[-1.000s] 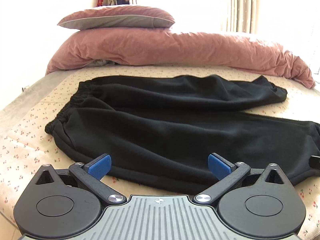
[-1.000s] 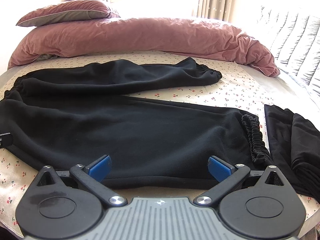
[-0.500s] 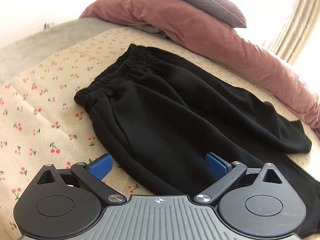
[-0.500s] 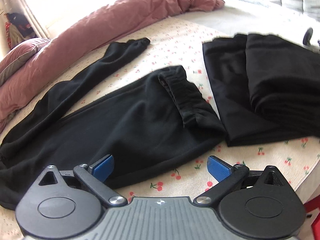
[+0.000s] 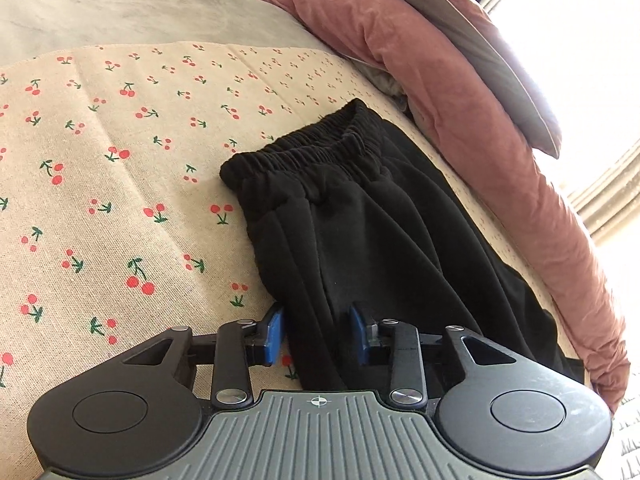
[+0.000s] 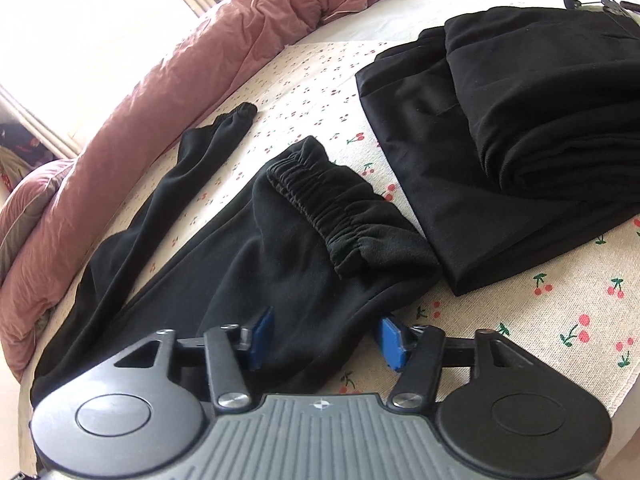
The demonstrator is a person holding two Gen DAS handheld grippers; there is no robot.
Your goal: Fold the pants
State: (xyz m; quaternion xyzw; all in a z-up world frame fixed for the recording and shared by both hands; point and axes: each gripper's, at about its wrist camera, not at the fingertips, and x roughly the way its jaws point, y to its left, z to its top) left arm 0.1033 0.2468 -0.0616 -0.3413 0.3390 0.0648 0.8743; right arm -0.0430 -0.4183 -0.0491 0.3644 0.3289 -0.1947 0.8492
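Black pants lie flat on the cherry-print bed sheet. In the left wrist view the elastic waistband is ahead, and my left gripper has its blue pads partly closed around the near side edge of the pants below the waist. In the right wrist view the near leg ends in an elastic cuff, and the far leg's cuff lies beyond. My right gripper straddles the near leg's lower edge, jaws still apart, wider than the left's.
A stack of folded black garments lies right of the near cuff, touching it. A rolled pink duvet runs along the bed's far side, with a pink and grey pillow on it. The bed edge is near at lower right in the right wrist view.
Both grippers moved down and in close to the pants, left toward the waist side, right toward the near leg's cuff end. Both jaws have narrowed around the fabric edge, the left more.
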